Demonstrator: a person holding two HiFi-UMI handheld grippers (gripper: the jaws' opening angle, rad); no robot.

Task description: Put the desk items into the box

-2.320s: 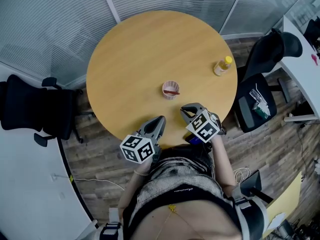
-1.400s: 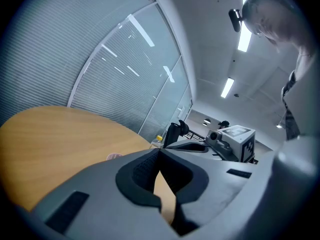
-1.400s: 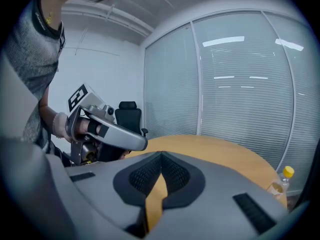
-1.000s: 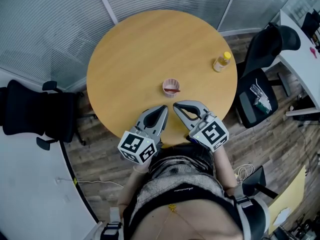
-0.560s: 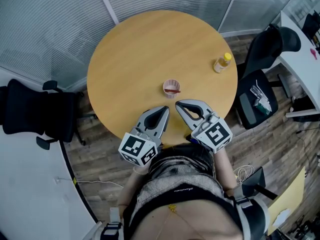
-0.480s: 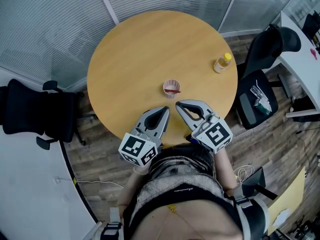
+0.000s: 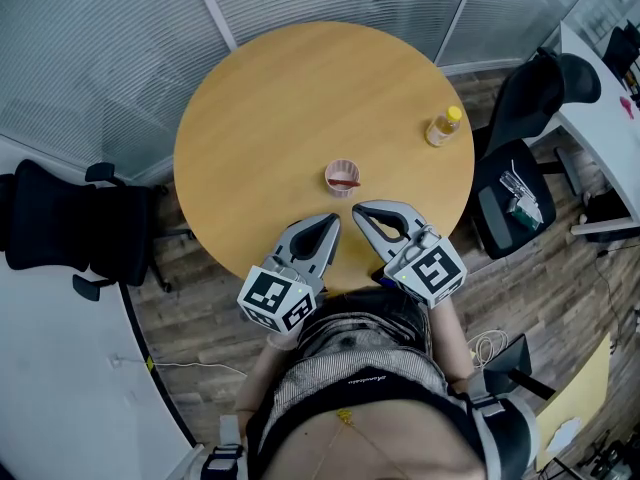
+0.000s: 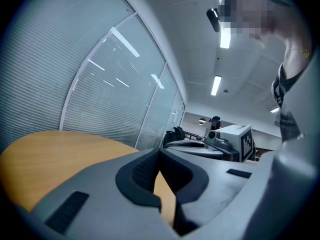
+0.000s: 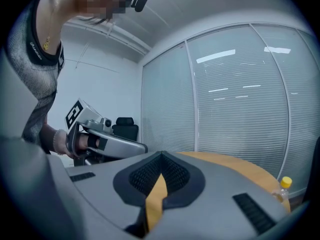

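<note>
A small pink cup (image 7: 342, 177) with something red in it stands near the middle of the round wooden table (image 7: 300, 98). A yellow-capped bottle (image 7: 445, 127) stands at the table's right edge and also shows low right in the right gripper view as the bottle (image 9: 283, 186). My left gripper (image 7: 329, 222) and right gripper (image 7: 361, 210) lie side by side over the table's near edge, just short of the cup. Both are shut with nothing between the jaws. From the left gripper (image 8: 160, 152) I see the right one (image 8: 200, 146) beside it. No box is in view.
Black office chairs stand at the left (image 7: 70, 228) and at the right (image 7: 530, 118) of the table. A white desk (image 7: 600, 58) runs along the far right. Glass walls with blinds (image 7: 100, 48) stand behind the table. Cables lie on the wooden floor.
The right gripper has swung up from the table's edge to lie beside the left one, tip toward the cup. Over the last half second nothing moved.
</note>
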